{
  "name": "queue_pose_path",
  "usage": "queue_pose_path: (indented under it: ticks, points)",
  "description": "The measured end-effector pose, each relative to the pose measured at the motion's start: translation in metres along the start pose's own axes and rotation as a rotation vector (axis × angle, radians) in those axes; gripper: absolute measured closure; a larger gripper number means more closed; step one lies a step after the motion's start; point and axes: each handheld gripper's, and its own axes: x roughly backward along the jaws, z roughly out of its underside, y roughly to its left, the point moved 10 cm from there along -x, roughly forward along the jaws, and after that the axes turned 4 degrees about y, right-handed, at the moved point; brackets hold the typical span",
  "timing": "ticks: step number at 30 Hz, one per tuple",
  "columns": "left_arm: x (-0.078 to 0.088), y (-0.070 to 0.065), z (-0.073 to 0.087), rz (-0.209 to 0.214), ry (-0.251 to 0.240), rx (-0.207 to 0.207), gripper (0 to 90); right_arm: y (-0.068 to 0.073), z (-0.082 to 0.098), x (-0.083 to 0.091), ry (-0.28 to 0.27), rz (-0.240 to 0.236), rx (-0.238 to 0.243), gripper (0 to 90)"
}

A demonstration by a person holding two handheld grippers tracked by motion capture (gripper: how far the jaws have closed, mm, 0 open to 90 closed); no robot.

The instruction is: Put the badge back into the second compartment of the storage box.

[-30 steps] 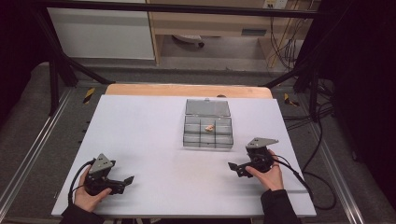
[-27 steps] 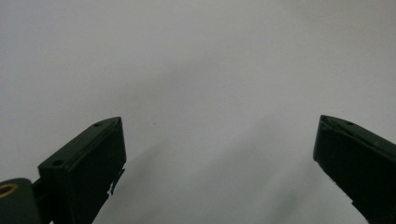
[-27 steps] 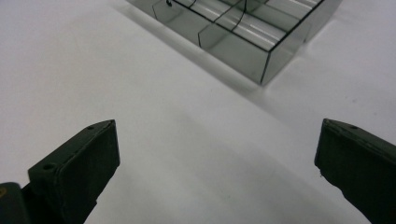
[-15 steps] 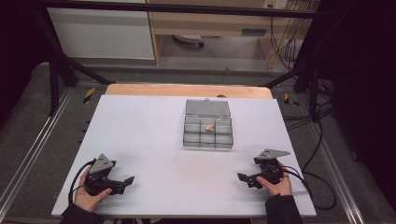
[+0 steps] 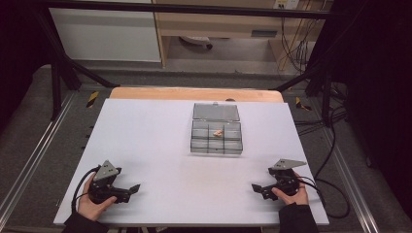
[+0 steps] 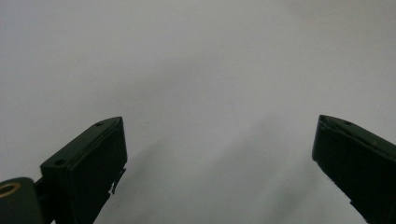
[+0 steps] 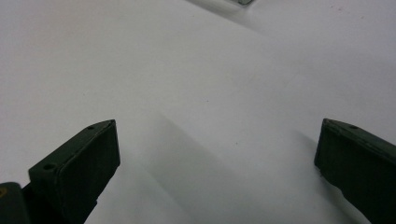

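My left tool (image 5: pixel 127 190) and right tool (image 5: pixel 259 189) rest at the table's (image 5: pixel 160 131) near corners, jaws spread apart, nothing between them. A clear compartment box (image 5: pixel 216 137), lid open, sits mid-table, well apart from both; a small orange item (image 5: pixel 218 133) lies in a back-row compartment.

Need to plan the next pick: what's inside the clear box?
The clear box stands open; one small orange piece lies in a middle compartment. The other compartments look empty.

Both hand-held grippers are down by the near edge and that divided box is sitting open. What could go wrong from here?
1. The clear box has its lid standing open; a reach over it might knock the lid or shift the box.
2. The small orange piece looks tiny, so the wide-open jaws of the right hand-held gripper or left hand-held gripper could miss it.
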Motion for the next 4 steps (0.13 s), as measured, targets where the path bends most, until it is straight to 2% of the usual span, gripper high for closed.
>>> queue_pose_path:
  ticks: [4]
  points:
    - [0.0,-0.0005,-0.0001,0.0,0.002,-0.004,2.9,-0.0006,-0.0001,0.0011,0.0,0.002,0.001,0.7]
